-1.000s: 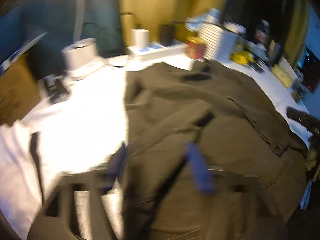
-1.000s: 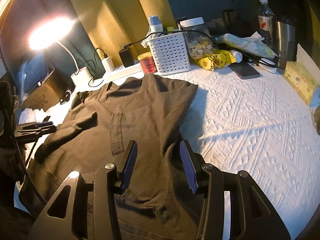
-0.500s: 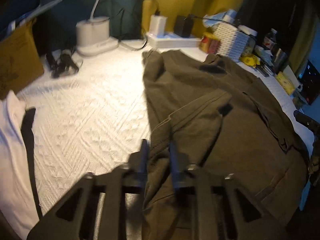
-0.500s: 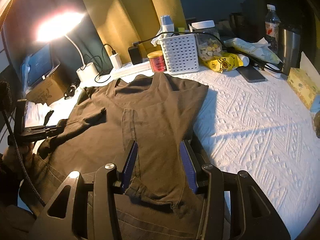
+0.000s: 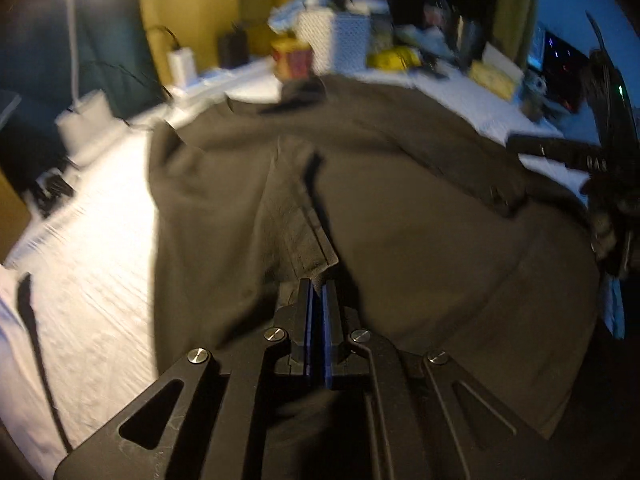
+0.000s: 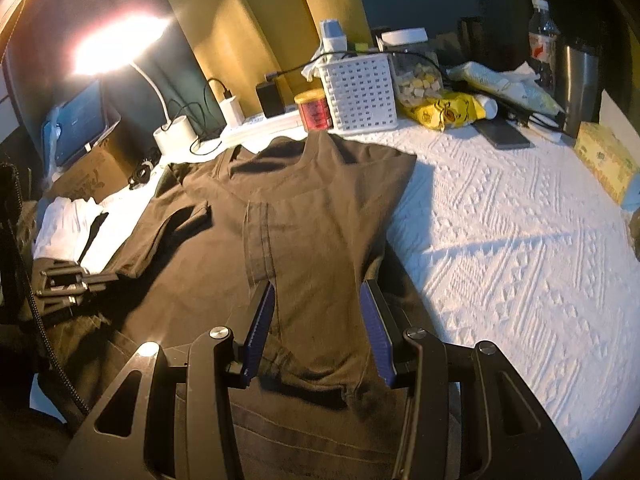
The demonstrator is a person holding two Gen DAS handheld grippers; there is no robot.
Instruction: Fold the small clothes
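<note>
Right wrist view is showing the dark brown shirt (image 6: 304, 216) lying spread on the white textured surface (image 6: 500, 248), its right sleeve folded inward. The right gripper (image 6: 318, 320) is hovering over that folded part with its fingers spread wide, holding nothing. At the left, the left gripper (image 5: 317, 292) is sitting with its blue pads pressed together; whether cloth is pinched between them I cannot tell. Beyond the collar are standing a white basket (image 6: 358, 92), a red tin (image 6: 314, 110) and a lamp (image 6: 120, 46), crowding the far edge. A phone (image 6: 502, 134) is lying far right.
</note>
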